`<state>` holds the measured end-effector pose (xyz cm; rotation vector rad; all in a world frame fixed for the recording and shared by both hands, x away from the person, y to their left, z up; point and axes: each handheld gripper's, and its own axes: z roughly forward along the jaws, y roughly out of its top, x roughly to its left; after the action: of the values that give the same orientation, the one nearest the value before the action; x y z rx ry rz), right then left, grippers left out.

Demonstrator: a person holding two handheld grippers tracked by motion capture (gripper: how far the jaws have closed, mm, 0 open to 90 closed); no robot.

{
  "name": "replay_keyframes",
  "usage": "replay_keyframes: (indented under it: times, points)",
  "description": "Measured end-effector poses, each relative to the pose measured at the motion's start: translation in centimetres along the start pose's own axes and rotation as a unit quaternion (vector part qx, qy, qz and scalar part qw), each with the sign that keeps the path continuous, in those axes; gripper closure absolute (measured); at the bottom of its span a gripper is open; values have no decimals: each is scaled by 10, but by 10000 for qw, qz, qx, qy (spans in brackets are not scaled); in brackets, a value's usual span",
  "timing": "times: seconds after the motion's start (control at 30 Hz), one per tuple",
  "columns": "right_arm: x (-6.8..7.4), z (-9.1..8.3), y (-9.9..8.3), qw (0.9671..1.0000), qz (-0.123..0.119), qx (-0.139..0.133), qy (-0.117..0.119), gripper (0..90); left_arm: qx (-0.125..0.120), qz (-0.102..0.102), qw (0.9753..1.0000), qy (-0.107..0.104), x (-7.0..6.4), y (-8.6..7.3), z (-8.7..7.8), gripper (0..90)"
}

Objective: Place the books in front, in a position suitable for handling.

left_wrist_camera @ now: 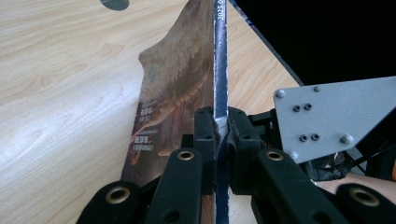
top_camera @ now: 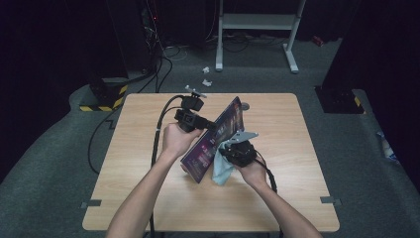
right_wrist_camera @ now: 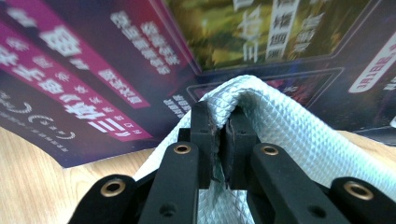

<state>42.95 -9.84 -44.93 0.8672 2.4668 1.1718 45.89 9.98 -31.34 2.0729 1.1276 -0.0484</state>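
Note:
A thin magazine (top_camera: 214,140) with a dark purple and magenta cover stands tilted on edge over the wooden table (top_camera: 148,193). My left gripper (top_camera: 207,125) is shut on its upper edge; in the left gripper view the jaws of the left gripper (left_wrist_camera: 220,122) pinch the magazine's spine (left_wrist_camera: 220,56). My right gripper (top_camera: 233,149) is shut on a pale blue cloth (top_camera: 220,166), which hangs beside the cover's lower right. In the right gripper view the cloth (right_wrist_camera: 289,135) wraps over the tips of the right gripper (right_wrist_camera: 220,122) and lies against the printed cover (right_wrist_camera: 93,70).
A small dark round mark (left_wrist_camera: 114,3) lies on the table beyond the magazine. Cables (top_camera: 157,144) trail from the left gripper off the table's left side. A white metal stand (top_camera: 257,22) and dark equipment stand on the floor behind.

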Motion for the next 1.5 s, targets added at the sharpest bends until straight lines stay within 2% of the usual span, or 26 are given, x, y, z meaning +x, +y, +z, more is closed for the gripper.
replay_keyframes:
  times: [0.07,0.27,0.37,0.53,0.7,0.8,0.9,1.0,1.17,1.3,1.5]
  points:
    - [4,-1,-2,9999,-120,65,30,841,18,-37,10000,-19,1,3,1,838]
    - [26,-1,-4,9982,-486,117,344,841,-33,-165,9999,2,3,11,10,838]
    - [35,-7,1,9971,-613,-98,430,841,-33,-183,9998,63,6,15,13,838]
    - [37,-20,19,9960,-619,-410,490,841,-98,-374,9992,82,13,20,20,838]
    - [46,-33,37,9929,-798,-680,556,841,-14,-362,9991,203,12,24,28,838]
    - [52,-34,39,9922,-897,-648,575,841,-14,-313,9993,207,10,25,29,838]
    - [56,-25,34,9926,-913,-496,633,841,-57,-318,9993,174,10,25,27,837]
    - [56,-15,27,9929,-982,-320,585,841,-81,-300,9994,135,8,24,23,837]
    - [48,-2,17,9956,-789,-104,495,841,-145,-264,9995,64,6,23,11,837]
    - [42,0,14,9965,-728,-49,412,841,-180,-259,9995,-14,5,20,4,838]
    - [23,2,9,9984,-553,58,85,841,-74,-129,9998,-137,1,11,-3,838]
